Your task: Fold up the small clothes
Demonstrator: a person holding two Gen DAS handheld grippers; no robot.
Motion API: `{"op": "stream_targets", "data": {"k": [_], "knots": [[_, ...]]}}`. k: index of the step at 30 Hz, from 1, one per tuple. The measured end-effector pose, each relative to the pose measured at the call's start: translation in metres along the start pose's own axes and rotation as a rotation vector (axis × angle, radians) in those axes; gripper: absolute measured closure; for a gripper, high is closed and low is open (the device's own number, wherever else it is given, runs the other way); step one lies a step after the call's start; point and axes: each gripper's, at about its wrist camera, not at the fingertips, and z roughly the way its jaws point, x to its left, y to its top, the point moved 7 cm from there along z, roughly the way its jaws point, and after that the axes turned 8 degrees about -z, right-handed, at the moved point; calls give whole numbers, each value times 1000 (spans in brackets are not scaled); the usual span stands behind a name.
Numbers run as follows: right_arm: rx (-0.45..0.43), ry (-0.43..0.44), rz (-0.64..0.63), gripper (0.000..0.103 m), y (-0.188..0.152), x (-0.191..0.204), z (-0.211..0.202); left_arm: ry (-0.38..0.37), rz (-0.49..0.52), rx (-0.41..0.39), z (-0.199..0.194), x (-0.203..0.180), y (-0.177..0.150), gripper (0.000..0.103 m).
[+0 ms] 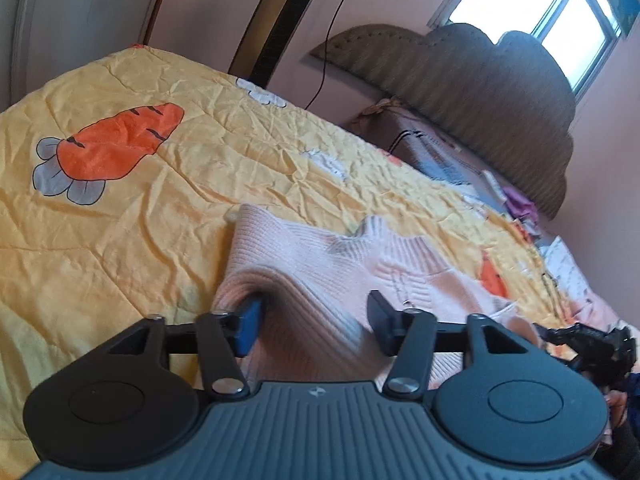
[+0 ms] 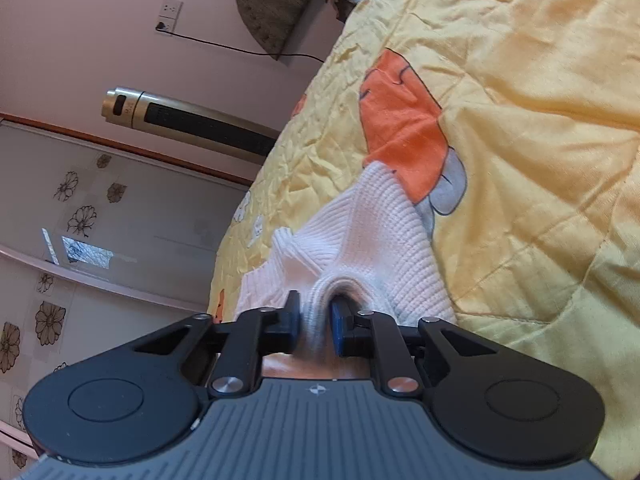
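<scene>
With a fold seemingly just laid, the pink knit sweater (image 1: 320,264) is seen low in the frame on the yellow bed quilt (image 1: 120,208), the left gripper (image 1: 314,316) spread wide, the right gripper (image 2: 316,316) narrowly straddling a bunched edge, tidying remaining.

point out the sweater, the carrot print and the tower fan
sweater (image 1: 320,264), left wrist view, ribbed knit below the collar
carrot print (image 1: 120,142), left wrist view, middle of the orange body on the quilt
tower fan (image 2: 208,124), right wrist view, dark grille along its column
</scene>
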Motion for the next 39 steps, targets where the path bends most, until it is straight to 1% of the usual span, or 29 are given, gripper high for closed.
{"op": "stream_targets", "data": {"k": [1,4,5,6,7,8,9,11,12,16,17,21,23,26,27,30,32,34,35,36,37,38,39], "knots": [[0,12,10,72,-1,-2,0,-19,5,-28,-8,-2,2,26],[-7,40,30,64,-1,-2,-3,-24,61,-112,-28,-7,9,26],[-10,50,39,58,0,-1,-4,-12,72,-128,-31,-7,13,26],[-17,55,45,49,0,0,-6,6,77,-141,-33,-6,16,26],[-28,53,42,45,2,3,-10,25,80,-153,-34,-4,19,26],[-39,56,31,37,4,7,-14,38,79,-158,-33,-2,22,26],[-51,61,17,34,6,11,-18,51,76,-158,-31,1,26,26],[-62,55,-17,34,9,19,-24,80,82,-145,-25,4,30,26],[-66,41,-38,34,11,22,-27,83,92,-136,-21,3,31,26],[-78,-34,-140,34,18,31,-35,78,110,-53,2,-1,29,26],[-75,-45,-156,34,20,32,-35,88,117,-35,9,-2,28,26],[-73,-102,-210,36,26,32,-33,131,140,4,33,-2,26,26],[-61,-155,-255,37,29,30,-27,152,172,34,45,-1,25,26],[-19,-234,-332,39,29,28,-15,177,187,61,56,0,23,26],[-1,-242,-344,39,28,28,-10,181,192,69,59,0,22,26],[38,-219,-366,39,26,33,4,201,202,87,65,0,21,26],[61,-227,-385,39,26,34,14,203,203,106,68,0,20,26],[92,-235,-389,41,25,33,26,214,230,109,69,-2,18,26],[111,-233,-393,47,23,32,32,218,243,109,70,-3,18,26],[133,-235,-402,56,21,32,37,220,254,109,70,-4,17,26],[149,-254,-422,61,18,32,43,225,268,106,70,-5,16,27],[156,-276,-453,73,15,31,46,236,286,98,71,-6,16,32],[158,-289,-481,76,13,30,49,245,305,92,71,-7,15,41]]}}
